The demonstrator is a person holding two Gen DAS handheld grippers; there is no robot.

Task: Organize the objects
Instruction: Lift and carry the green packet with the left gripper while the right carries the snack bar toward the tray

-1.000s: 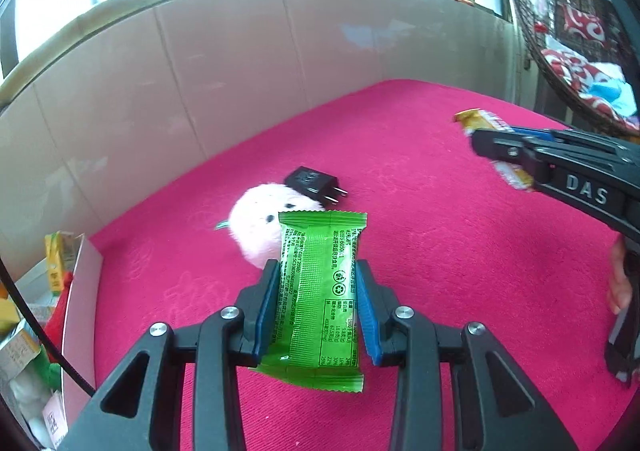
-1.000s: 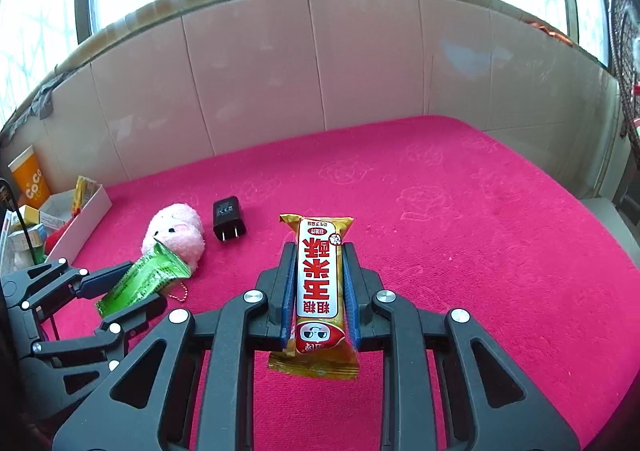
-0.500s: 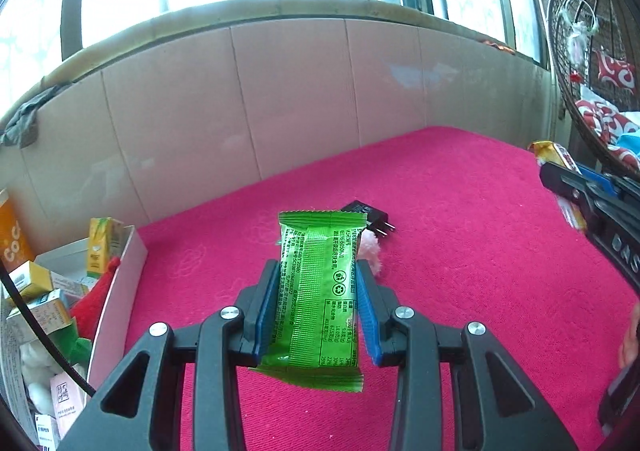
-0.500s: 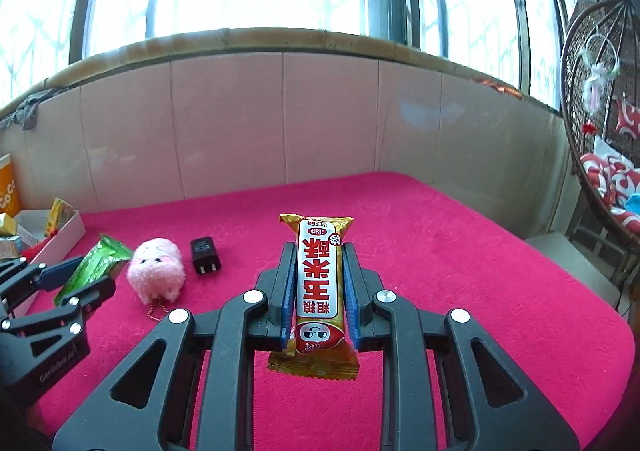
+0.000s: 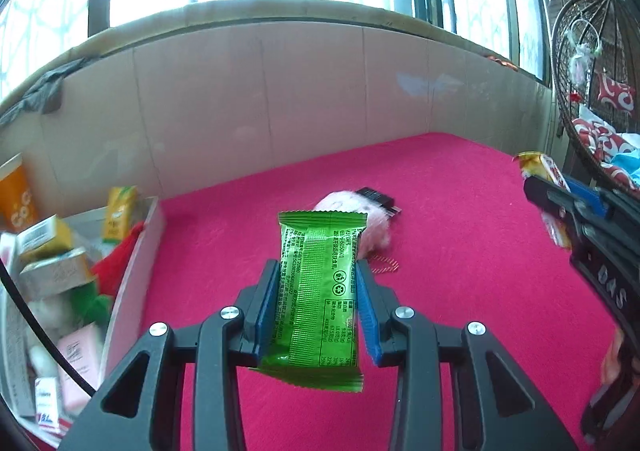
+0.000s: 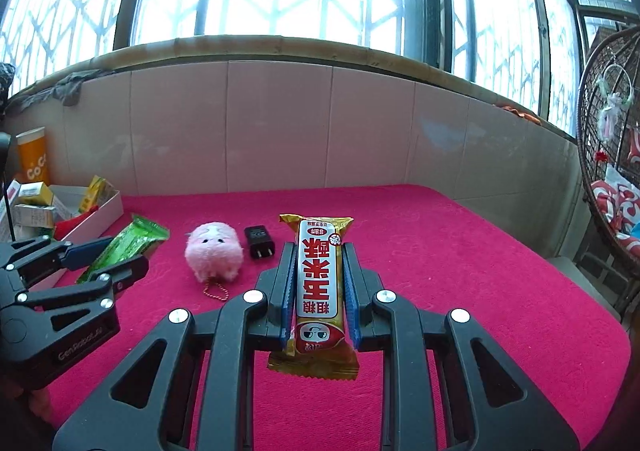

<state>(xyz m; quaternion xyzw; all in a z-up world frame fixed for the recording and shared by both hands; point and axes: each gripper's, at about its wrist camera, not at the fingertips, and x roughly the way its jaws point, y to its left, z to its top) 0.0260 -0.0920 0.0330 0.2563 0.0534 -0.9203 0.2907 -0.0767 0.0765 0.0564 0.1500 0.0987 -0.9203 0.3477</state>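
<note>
Left hand-held gripper clamped on green snack pack, blue pads squeezing mid-body, pack up off pink surface. Right hand-held gripper pinched tight on yellow-red snack bar, same mid-body hold, also in air. Both wrappers look light, crinkly, slippery, crushable inside, so side grip at middle seems right, no hard squeeze. Pink plush and black charger lying on surface just beside each other. White box of sorted stuff at left, probably drop spot.
</note>
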